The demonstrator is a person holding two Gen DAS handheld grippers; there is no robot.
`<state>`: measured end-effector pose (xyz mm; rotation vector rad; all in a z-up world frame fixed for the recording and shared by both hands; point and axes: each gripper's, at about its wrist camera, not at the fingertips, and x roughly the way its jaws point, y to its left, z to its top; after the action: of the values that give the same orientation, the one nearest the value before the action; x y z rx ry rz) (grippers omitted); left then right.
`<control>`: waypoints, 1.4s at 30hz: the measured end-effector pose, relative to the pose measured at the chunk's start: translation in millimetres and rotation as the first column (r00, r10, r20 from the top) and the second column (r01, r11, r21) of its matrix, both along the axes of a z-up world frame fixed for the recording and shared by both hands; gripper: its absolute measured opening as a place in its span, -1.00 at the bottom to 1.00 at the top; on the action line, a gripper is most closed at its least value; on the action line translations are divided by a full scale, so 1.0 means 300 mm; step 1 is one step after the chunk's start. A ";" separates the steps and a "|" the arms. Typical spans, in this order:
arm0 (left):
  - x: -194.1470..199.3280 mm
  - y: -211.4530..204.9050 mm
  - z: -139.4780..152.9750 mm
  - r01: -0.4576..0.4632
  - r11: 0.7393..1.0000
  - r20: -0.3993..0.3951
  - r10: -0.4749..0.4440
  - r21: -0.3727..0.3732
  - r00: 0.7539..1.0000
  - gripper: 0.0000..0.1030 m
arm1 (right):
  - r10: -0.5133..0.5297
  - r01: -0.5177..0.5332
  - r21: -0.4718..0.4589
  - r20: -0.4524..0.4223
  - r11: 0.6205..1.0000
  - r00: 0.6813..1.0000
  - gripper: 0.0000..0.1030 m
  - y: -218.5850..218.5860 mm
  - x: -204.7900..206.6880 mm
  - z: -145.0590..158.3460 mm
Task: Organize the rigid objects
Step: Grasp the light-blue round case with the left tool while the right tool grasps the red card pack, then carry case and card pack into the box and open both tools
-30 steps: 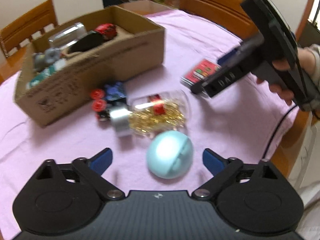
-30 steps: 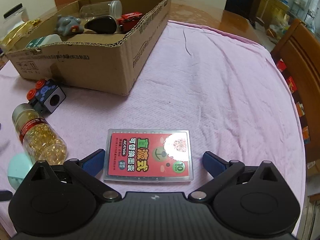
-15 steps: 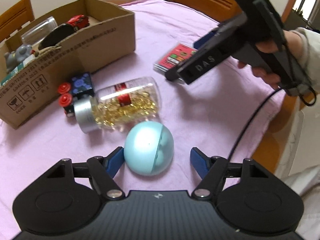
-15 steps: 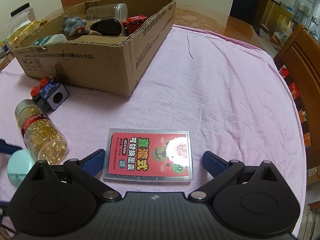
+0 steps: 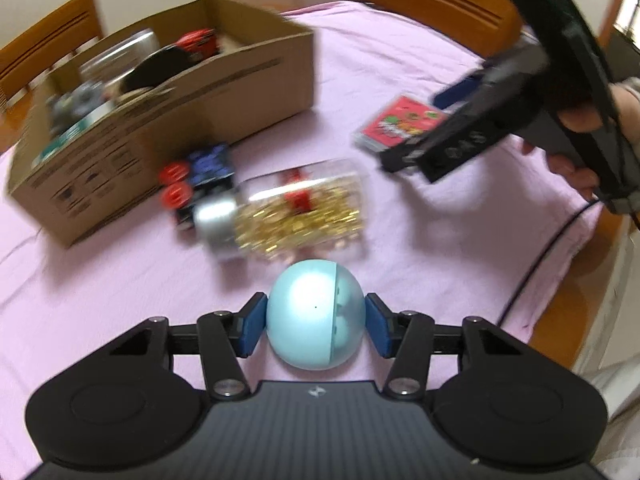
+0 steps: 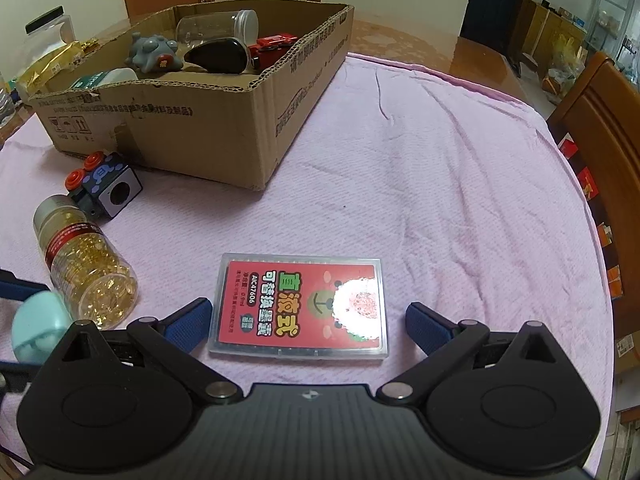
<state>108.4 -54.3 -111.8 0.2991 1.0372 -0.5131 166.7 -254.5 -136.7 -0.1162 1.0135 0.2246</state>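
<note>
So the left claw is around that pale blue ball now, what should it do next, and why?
Probably lift it straight up a little. The left gripper has just been closing, and its blue pads now press both sides of the blue ball, which lies close beside the capsule bottle. Rising first should clear the bottle before heading to the cardboard box.

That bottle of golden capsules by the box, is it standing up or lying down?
Lying down. The capsule bottle rests on its side on the pink cloth, silver cap toward the cardboard box, its capsules settled along the lower side.
</note>
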 end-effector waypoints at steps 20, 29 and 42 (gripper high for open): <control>0.031 0.144 0.001 -0.210 0.978 0.020 0.210 0.013 0.978 0.09 | 0.100 -0.100 0.005 0.008 0.995 0.995 0.91 0.038 0.005 0.005; 0.044 0.137 0.000 -0.215 0.976 0.003 0.215 0.016 0.977 0.04 | 0.104 -0.104 -0.001 -0.010 0.995 0.994 0.79 0.039 0.022 0.009; 0.064 0.137 0.016 -0.179 0.983 -0.039 0.181 0.040 0.983 0.00 | 0.126 -0.128 -0.033 -0.046 0.991 0.991 0.79 0.040 0.021 0.032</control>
<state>127.5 -13.0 -106.9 0.2245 1.1041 -0.3392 172.9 -242.5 -126.9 -0.2096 1.0554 0.3266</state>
